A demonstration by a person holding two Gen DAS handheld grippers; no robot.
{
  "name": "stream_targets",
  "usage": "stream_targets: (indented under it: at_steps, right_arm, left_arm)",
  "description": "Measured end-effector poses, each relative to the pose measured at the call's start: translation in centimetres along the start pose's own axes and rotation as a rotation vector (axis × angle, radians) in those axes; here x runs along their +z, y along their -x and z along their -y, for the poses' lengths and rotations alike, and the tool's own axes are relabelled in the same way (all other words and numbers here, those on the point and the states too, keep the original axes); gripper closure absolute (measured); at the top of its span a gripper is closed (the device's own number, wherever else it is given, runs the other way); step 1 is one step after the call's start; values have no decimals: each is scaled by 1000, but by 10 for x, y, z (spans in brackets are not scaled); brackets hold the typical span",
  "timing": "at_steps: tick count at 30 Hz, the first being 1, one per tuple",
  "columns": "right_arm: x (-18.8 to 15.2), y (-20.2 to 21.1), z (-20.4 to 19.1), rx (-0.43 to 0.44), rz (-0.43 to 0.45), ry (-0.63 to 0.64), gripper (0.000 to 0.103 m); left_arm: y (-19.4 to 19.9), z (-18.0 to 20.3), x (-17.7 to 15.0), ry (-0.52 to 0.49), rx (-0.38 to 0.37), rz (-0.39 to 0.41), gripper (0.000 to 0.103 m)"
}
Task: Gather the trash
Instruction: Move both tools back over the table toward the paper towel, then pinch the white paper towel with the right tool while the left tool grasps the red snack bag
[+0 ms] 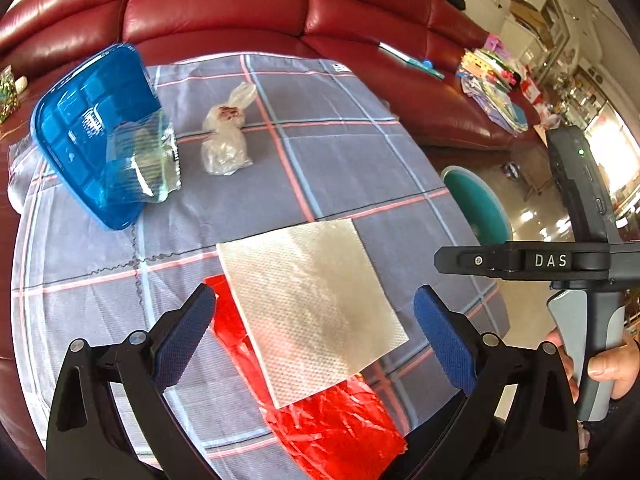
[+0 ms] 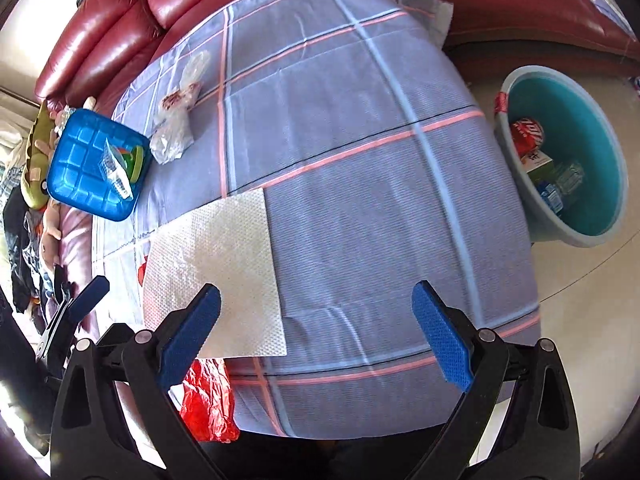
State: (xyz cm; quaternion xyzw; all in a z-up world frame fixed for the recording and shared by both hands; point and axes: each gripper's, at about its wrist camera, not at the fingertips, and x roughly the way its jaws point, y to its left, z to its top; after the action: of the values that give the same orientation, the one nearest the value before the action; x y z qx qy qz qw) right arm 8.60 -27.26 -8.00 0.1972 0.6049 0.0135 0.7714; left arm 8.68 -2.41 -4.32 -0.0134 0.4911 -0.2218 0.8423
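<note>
I see the left tool (image 1: 312, 332) spread wide, holding nothing, above the white napkin (image 1: 312, 304); the right tool (image 2: 316, 336) likewise spread, empty. The napkin lies on the checked tabletop (image 2: 360, 200), overlapping a red wrapper (image 1: 332, 428). Beyond the napkin: clear bag (image 1: 228, 136), blue container (image 1: 96, 132). Teal bin (image 2: 568, 152) stands beside the tabletop; red sofa (image 1: 240, 4) behind.

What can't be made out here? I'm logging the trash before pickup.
- Red plastic bag: the paper towel covers its middle in both views; full extent hidden.
- Knotted clear bag: contents too small; only a reddish patch shows.
- Blue container: contents unclear through reflections in the left wrist view.
- Teal bin: its bottom is hidden by its wall, right wrist view.
- Left hand-held gripper and right hand-held gripper: bodies cut off by the bottom edge.
</note>
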Motion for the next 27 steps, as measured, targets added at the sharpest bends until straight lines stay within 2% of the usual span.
stream_targets:
  at_steps: [8, 13, 17, 27]
  right_arm:
    - [-11, -37, -58, 51, -80, 109, 11]
    - [-13, -54, -75, 41, -117, 142, 11]
    - [-16, -66, -87, 34, -142, 167, 11]
    - [-19, -73, -108, 19, -99, 230, 11]
  left_arm:
    - [12, -48, -31, 70, 11, -17, 4]
    - [15, -65, -49, 114, -17, -28, 4]
    - [13, -69, -59, 113, -31, -40, 4]
    - [-3, -75, -66, 121, -39, -84, 4]
